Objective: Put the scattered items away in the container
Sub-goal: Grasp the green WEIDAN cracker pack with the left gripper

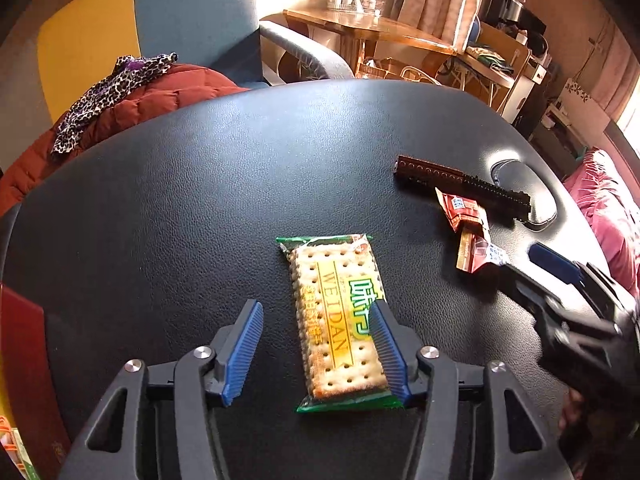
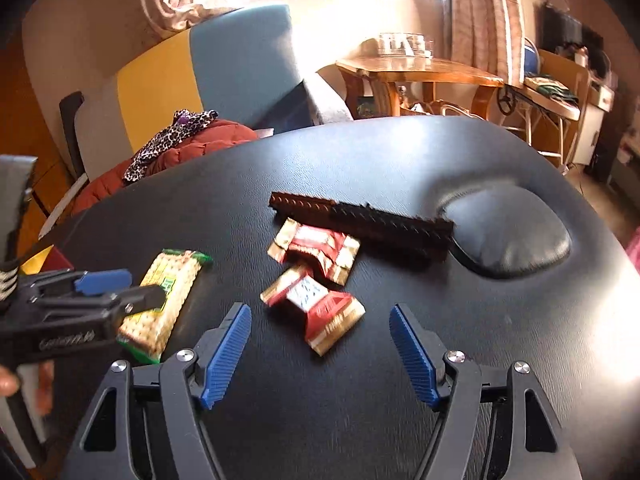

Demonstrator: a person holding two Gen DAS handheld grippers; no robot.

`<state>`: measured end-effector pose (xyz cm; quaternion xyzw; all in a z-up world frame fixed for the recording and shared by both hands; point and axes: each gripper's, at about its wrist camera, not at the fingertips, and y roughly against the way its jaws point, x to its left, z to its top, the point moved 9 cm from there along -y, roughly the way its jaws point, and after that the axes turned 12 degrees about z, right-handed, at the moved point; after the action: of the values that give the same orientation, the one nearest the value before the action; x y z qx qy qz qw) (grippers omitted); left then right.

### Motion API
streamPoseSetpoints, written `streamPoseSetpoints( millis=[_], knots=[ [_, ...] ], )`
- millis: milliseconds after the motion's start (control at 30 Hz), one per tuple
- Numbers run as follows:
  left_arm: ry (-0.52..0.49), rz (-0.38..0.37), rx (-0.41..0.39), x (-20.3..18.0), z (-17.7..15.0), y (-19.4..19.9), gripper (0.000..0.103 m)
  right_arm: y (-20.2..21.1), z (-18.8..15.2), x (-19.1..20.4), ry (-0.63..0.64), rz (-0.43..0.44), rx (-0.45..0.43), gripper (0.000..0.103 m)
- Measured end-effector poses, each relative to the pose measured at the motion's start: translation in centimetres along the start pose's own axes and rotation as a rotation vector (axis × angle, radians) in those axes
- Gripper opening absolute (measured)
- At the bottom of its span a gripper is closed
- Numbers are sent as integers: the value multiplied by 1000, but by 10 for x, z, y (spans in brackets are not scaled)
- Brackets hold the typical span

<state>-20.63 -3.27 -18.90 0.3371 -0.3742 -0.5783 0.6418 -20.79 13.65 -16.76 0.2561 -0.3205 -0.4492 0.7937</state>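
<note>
Cracker packet point(image 1: 338, 320) is straddled by the wide-open, empty left gripper point(image 1: 316, 350); centred closing across its width is advised. Right gripper point(image 2: 320, 354), parted wide, holds nothing.

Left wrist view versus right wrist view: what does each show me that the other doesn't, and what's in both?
Only the left wrist view shows the left gripper from behind, jaws open on either side of the cracker packet, and a dark red object at the left edge.

Only the right wrist view shows the right gripper from behind, jaws open just short of the nearer red snack packet.

Both show the cracker packet, two red snack packets, the brown brick bar and the black padded surface. No container is clearly visible.
</note>
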Motion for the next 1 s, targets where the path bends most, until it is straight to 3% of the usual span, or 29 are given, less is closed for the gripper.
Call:
streamPoseSetpoints(
  millis=[67, 100, 133, 200, 533, 600, 633, 800, 1000],
  knots=[
    [3, -11, 3, 2, -6, 2, 55, -11, 1, 3, 36, -9, 47, 34],
    [4, -17, 4, 3, -9, 3, 54, -15, 0, 6, 54, -12, 67, 33],
    [8, -21, 3, 4, -12, 5, 53, -18, -1, 8, 72, -15, 86, 25],
    [14, -29, 6, 7, -18, 8, 52, -20, -8, 15, 97, -13, 114, 17],
    [43, -60, 22, 23, -59, 30, 49, 16, -64, 55, 112, 42, 120, 15],
    [37, -71, 19, 21, -70, 38, 51, 23, -73, 58, 88, 56, 109, 16],
    [32, -78, 8, 19, -72, 42, 58, 25, -76, 59, 72, 63, 102, 16],
    [-25, -64, -62, 9, -59, 56, 64, 32, -85, 57, 1, 94, 66, 16],
    [-81, -43, -23, -5, -37, 37, 64, 33, -84, 56, -34, 119, 46, 16]
  ],
)
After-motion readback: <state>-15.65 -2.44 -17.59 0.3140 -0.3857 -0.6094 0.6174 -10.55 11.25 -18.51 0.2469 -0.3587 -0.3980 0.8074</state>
